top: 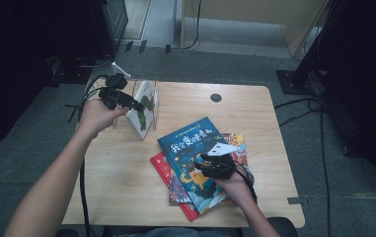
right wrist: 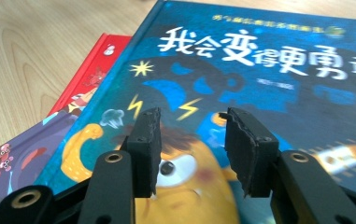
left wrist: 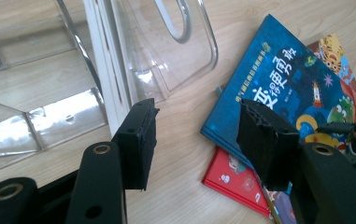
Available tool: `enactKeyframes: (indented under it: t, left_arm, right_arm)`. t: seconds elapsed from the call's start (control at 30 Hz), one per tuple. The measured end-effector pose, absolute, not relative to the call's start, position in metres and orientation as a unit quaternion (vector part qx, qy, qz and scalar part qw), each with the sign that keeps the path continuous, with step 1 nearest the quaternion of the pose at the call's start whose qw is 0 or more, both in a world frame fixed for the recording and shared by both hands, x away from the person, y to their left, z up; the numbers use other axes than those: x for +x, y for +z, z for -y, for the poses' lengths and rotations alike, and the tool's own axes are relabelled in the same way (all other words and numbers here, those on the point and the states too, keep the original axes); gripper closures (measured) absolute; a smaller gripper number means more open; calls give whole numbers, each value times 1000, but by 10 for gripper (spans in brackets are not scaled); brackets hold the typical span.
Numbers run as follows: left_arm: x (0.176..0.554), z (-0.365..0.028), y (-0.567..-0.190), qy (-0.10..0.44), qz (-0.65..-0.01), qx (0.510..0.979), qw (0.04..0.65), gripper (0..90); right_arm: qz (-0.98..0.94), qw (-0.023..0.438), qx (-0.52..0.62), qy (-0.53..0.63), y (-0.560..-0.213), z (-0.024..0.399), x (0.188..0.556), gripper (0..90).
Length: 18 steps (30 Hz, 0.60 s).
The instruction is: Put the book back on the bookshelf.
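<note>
A blue picture book (top: 195, 143) (left wrist: 269, 79) (right wrist: 259, 60) lies on top of a small pile at the table's front middle. Under it are a red book (top: 162, 165) (left wrist: 234, 179) (right wrist: 89, 77) and a colourful one (top: 237, 143) (left wrist: 337, 56). My right gripper (top: 206, 160) (right wrist: 193, 116) hovers open just over the blue cover, holding nothing. At the back left a clear book stand (top: 152, 94) (left wrist: 166, 46) holds a white and green book (top: 145, 106) (left wrist: 108, 70). My left gripper (top: 137, 105) (left wrist: 199, 109) is open beside that book, with nothing between its fingers.
The wooden table (top: 116, 168) has a round cable hole (top: 216, 98) near its far edge. Cables trail on the grey floor at both sides, and a dark equipment base (top: 294, 79) stands off the back right corner.
</note>
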<state>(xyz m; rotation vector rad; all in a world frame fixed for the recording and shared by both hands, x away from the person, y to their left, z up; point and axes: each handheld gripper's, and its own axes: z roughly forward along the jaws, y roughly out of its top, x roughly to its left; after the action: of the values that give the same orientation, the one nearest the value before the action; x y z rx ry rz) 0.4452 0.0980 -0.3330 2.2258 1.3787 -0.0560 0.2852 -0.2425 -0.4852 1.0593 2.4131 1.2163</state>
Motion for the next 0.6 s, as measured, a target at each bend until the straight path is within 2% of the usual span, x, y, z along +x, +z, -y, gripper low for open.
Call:
enactKeyframes:
  t: [0.6]
  left_arm:
    - [401,-90,-350,-22,-477,828,295,457]
  right_arm:
    - [-817,138,383,409,-480,283,280,605]
